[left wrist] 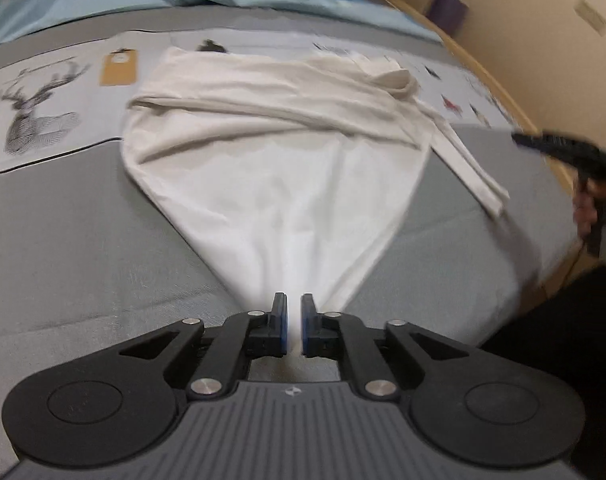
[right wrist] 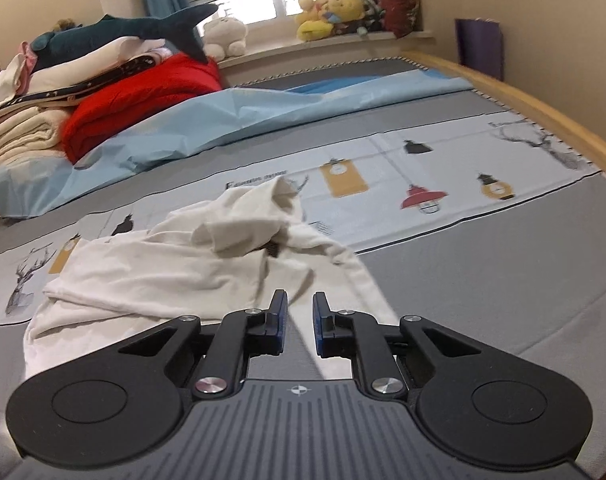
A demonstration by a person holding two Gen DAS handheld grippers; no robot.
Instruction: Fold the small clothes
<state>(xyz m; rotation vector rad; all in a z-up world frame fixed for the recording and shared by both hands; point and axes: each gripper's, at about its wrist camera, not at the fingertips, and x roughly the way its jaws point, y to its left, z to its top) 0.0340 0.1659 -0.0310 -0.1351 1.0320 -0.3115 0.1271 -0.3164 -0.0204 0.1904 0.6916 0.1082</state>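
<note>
Two grippers are angled down over the grey bed (left wrist: 75, 240). The left gripper (left wrist: 294, 322) is clamped on the white garment (left wrist: 271, 152), drawn taut. The right gripper (right wrist: 300, 326) is pinched on its hem.

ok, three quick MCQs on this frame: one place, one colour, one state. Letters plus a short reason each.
1. Where does the garment lie?
A. on the bed
B. on the windowsill
C. on the floor

2. What colour is the garment?
A. red
B. off-white
C. dark green

3. What is the left tool doing?
A. wide open above the bed
B. shut on the garment
C. shut on the blue sheet

Key: 1 A, it is spread over the grey bed cover. 2 B, the cloth is pale cream in both views. 3 B, its pads pinch a gathered point of the cloth, which fans out taut from them.
</note>
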